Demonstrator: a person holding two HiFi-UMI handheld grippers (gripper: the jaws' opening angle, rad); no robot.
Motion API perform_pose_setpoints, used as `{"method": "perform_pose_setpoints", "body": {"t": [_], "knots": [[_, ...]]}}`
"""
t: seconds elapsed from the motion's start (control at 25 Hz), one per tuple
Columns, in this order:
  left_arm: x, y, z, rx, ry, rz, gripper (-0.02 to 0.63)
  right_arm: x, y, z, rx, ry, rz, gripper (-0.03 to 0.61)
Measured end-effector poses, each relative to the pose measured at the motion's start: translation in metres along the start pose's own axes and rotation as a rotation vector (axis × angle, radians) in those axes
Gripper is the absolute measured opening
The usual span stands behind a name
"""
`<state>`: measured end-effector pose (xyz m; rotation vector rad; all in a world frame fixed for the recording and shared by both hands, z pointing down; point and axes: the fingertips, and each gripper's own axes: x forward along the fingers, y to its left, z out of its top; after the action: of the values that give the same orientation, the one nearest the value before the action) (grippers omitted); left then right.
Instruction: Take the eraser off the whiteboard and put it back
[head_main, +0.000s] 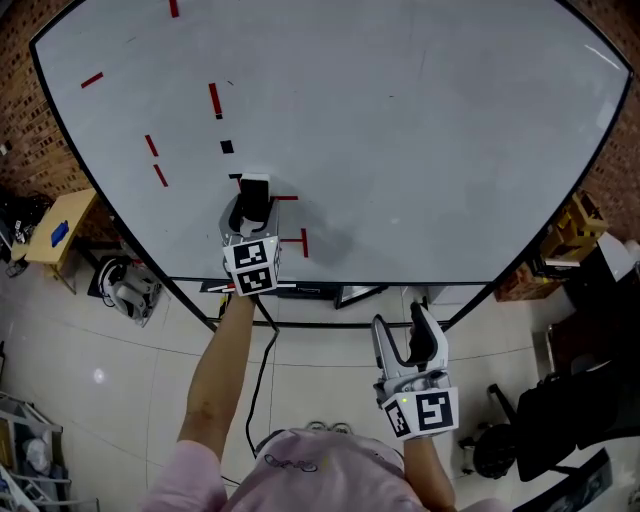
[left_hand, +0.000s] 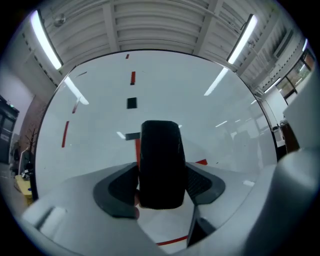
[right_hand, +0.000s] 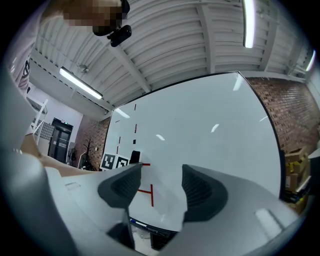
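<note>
Against the upright whiteboard, which fills most of the head view, the left gripper reaches level to the board face. The right gripper hangs well below the board's lower edge, its fingers spread with nothing between them. The left fingers pinch the black eraser by its two long sides. The eraser appears to sit against the board, just beside the red tape marks. Probable hazards: the pads seem to cover only the near part of the rounded sides, so a skewed pull could let the eraser twist out and drop to the floor. Dragging rather than lifting would slide it across the marks. On return, letting go before its face meets the board flat would likewise let it fall.
</note>
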<state>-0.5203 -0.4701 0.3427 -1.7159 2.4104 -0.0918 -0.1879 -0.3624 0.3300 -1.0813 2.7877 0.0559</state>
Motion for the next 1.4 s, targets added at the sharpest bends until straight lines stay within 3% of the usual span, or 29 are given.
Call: {"method": "perform_pose_setpoints", "body": {"t": [0.04,0.12,0.28,0.52,0.8,1.4], "knots": [[-0.002,0.003,0.001,-0.023,0.004,-0.03,0.272,0.001,0.003,-0.001,-0.002,0.004,0.004,0.252],[-0.007,0.009,0.003,-0.049,0.01,-0.074,0.27,0.004,0.008,-0.003,-0.006,0.011,0.01,0.252],[-0.031,0.023,0.005,-0.021,-0.025,-0.053,0.273,0.015,0.024,-0.01,-0.003,0.019,0.034,0.252],[-0.096,0.023,0.021,-0.154,-0.141,-0.078,0.276,0.017,0.042,-0.016,-0.024,0.046,0.048,0.252],[-0.155,0.003,0.058,-0.309,-0.253,-0.164,0.276,-0.004,0.043,-0.016,-0.002,0.061,0.018,0.252],[-0.295,-0.052,0.093,-0.289,-0.246,-0.124,0.278,-0.122,0.047,0.01,0.011,0.042,0.042,0.252]]}}
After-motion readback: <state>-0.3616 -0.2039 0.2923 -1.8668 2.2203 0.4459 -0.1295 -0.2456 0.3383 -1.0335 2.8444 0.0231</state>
